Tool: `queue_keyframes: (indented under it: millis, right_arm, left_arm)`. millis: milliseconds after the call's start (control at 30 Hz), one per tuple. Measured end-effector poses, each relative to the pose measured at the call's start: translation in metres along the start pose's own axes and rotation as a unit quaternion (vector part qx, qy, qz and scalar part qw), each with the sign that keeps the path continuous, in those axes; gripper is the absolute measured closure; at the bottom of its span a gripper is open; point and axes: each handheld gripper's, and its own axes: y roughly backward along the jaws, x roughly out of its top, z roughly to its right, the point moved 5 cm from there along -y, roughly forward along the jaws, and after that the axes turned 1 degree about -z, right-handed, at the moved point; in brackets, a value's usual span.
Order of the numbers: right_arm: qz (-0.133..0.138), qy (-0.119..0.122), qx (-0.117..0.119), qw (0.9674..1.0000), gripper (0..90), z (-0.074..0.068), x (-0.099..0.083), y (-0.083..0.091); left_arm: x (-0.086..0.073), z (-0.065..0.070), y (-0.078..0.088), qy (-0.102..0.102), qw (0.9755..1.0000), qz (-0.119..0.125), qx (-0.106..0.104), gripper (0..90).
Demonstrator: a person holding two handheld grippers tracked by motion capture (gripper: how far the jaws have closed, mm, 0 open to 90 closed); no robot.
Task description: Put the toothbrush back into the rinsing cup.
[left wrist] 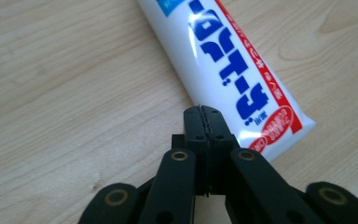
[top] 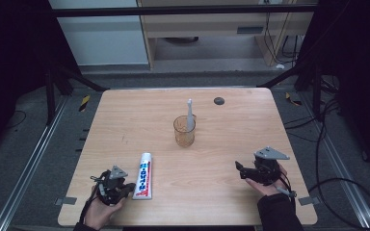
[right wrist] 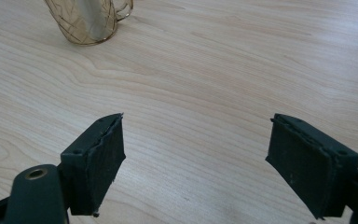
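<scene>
Looks like a lab or test room set up for recording. Small pale wooden table [top: 212, 144] standing alone, ringed by a dark metal frame [top: 173, 10] with slanted struts. Grey floor all round, metal rails [top: 26, 168] running along the left and right, yellow-and-black tape marks [top: 84, 102] near the far corners. Black cables [top: 327, 159] looping over the floor on the right, more hanging at the far right. Light wooden furniture [top: 212, 29] at the far side.

An amber cup [top: 184, 131] holding a white toothbrush [top: 190, 114]; a dark disc [top: 218, 100].
</scene>
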Motion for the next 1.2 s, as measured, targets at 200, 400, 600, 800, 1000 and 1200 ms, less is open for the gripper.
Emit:
queue_keyframes:
  millis: [200,400,600,800,1000,1200]
  right_arm:
    - [-0.002,-0.005,-0.001,1.0,17.9,0.001,-0.004,0.002]
    - [-0.008,-0.007,-0.002,0.9999,17.5,0.003,-0.007,-0.001]
    - [-0.009,-0.014,-0.004,0.9999,17.1,0.005,-0.009,-0.003]
    - [-0.01,-0.009,-0.006,0.9999,17.1,0.007,-0.011,-0.005]
    - [-0.012,-0.014,-0.007,0.9998,17.1,0.009,-0.012,-0.006]
    - [-0.013,-0.012,-0.009,0.9998,16.9,0.01,-0.013,-0.008]
  left_arm:
    - [0.001,0.004,-0.001,-0.002,0.9999,0.002,-0.014,89.7]
    - [0.004,0.017,-0.004,-0.01,0.9995,0.006,-0.029,89.7]
    - [0.009,0.027,-0.009,-0.022,0.9992,0.01,-0.032,89.7]
    - [0.018,0.033,-0.016,-0.029,0.9988,0.02,-0.034,89.7]
    - [0.028,0.04,-0.024,-0.041,0.9982,0.03,-0.031,89.7]
    - [0.037,0.042,-0.03,-0.042,0.9978,0.044,-0.026,89.7]
